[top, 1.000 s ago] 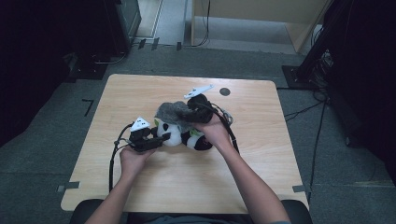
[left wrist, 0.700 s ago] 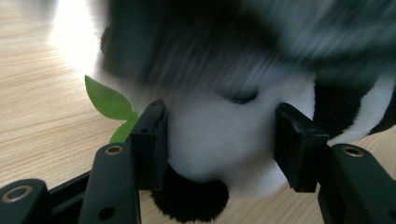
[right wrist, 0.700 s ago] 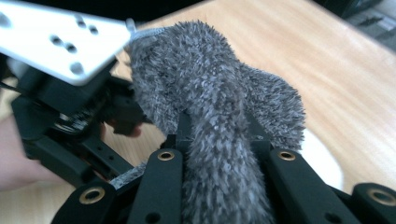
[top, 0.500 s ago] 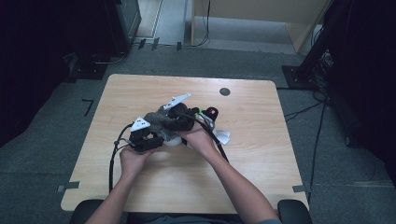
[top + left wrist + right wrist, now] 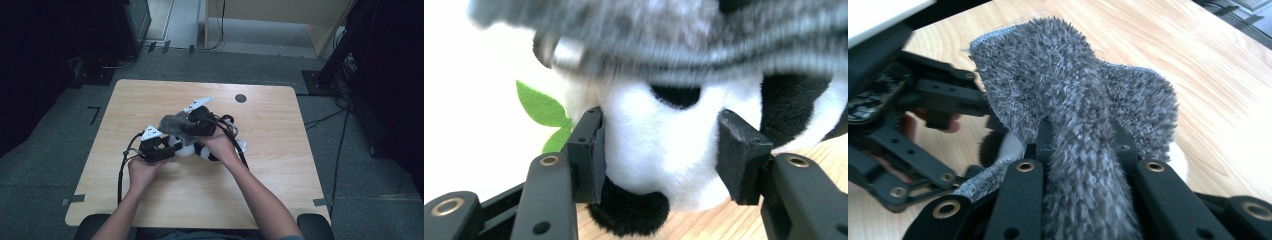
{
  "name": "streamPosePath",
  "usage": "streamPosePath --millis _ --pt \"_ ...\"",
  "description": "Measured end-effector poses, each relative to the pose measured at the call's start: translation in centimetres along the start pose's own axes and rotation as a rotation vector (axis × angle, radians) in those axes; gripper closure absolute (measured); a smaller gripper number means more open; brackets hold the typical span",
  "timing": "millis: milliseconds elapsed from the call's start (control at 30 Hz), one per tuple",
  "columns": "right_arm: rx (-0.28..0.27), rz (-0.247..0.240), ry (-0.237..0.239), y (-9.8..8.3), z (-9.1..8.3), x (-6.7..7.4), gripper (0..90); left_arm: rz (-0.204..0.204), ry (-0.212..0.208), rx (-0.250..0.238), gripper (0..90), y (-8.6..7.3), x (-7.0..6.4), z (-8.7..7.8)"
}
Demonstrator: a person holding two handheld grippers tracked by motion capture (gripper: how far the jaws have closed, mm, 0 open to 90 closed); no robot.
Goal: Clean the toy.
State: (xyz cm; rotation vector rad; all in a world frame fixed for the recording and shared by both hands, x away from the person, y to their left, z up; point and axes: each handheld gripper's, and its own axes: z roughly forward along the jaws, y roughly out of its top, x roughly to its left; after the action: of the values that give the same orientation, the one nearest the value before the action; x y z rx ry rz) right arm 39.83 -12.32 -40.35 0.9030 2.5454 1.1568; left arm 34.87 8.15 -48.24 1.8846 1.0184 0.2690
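Right gripper (image 5: 186, 126) has carried the grey cloth (image 5: 172, 122) leftward over the panda (image 5: 186, 148); jaws clamp cloth. Left gripper (image 5: 172, 148), jaws just closing, pinches the panda's head mid-bench. Covering remains partial.

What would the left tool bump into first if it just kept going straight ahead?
The left tool already has the panda plush between its pads, so pushing on would press deeper into its white fur. Above hangs the grey fuzzy cloth, probably not in line, though depth is hard to judge.
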Motion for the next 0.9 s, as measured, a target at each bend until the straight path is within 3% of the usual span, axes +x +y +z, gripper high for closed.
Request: streamPosePath --millis 300,433,700,900 --pt "0.003 0.098 -0.060 -1.1 -1.1 -3.7 74.8 -0.003 -0.003 0.013 45.1 0.2 0.0 0.0" --pt "-0.011 0.139 -0.065 -1.5 -1.5 -5.0 74.9 -0.008 -0.005 0.020 45.3 0.4 0.1 0.1" --pt "-0.038 0.144 -0.102 -1.7 -2.9 -5.5 74.9 -0.001 -0.017 0.023 44.8 0.3 0.2 0.0" --pt "-0.052 0.141 -0.072 -1.3 -3.9 -4.6 75.2 -0.011 -0.021 0.032 43.7 0.4 0.2 -0.1"
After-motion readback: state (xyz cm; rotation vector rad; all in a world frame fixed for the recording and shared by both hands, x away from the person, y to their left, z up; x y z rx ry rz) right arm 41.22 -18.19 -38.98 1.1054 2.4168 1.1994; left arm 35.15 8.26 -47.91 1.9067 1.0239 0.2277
